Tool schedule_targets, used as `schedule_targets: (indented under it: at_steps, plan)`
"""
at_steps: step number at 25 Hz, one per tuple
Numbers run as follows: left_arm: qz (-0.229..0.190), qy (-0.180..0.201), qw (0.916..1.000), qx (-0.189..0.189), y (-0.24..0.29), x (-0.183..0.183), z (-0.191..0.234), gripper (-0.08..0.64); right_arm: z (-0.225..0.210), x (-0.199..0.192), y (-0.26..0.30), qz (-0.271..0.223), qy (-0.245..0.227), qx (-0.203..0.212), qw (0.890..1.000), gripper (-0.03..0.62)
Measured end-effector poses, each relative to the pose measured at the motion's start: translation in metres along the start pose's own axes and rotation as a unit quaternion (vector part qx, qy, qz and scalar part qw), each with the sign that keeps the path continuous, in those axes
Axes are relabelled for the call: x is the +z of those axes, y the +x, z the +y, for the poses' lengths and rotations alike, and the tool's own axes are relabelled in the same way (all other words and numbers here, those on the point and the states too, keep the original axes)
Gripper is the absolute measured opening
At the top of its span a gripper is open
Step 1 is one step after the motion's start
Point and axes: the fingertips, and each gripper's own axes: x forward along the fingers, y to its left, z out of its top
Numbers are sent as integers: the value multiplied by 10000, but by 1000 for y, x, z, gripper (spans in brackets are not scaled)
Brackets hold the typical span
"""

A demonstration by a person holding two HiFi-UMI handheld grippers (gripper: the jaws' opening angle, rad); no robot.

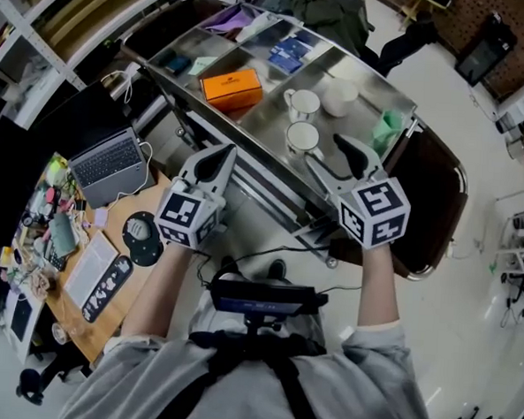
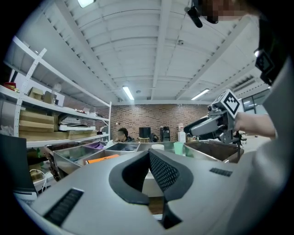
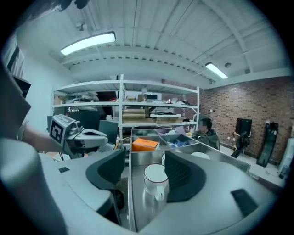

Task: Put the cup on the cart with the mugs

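Steel cart [image 1: 263, 124] with divided trays stands ahead of me, an orange box [image 1: 231, 87] near its far side. The cup [image 3: 155, 176] stands by the cart's near edge, close to two other mugs [image 1: 302, 102]. My right gripper [image 3: 145, 160] hangs just short of it, jaws partly apart, holding nothing. My left gripper [image 2: 149, 153] is closed and empty, off the cart's near edge.

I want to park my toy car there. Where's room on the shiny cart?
Bare steel on the cart lies between the orange box and the nearest mug. It's crowded around the other mugs, green cup and far bins.
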Motion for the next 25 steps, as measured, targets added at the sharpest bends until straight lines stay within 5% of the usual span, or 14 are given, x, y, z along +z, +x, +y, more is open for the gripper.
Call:
schedule_targets:
  at_steps: [7, 14, 25]
  plan:
    - [-57, -13, 10000, -57, -17, -13, 2, 3, -8, -19, -30, -527, 798, -918, 9912, 66]
    - [89, -287, 9995, 66, -36, -24, 5, 3, -12, -60, -59, -525, 1322, -1963, 9702, 29]
    - [188, -404, 9988, 197, -57, -36, 13, 3, -3, -83, -76, -477, 1482, -2257, 9617, 0]
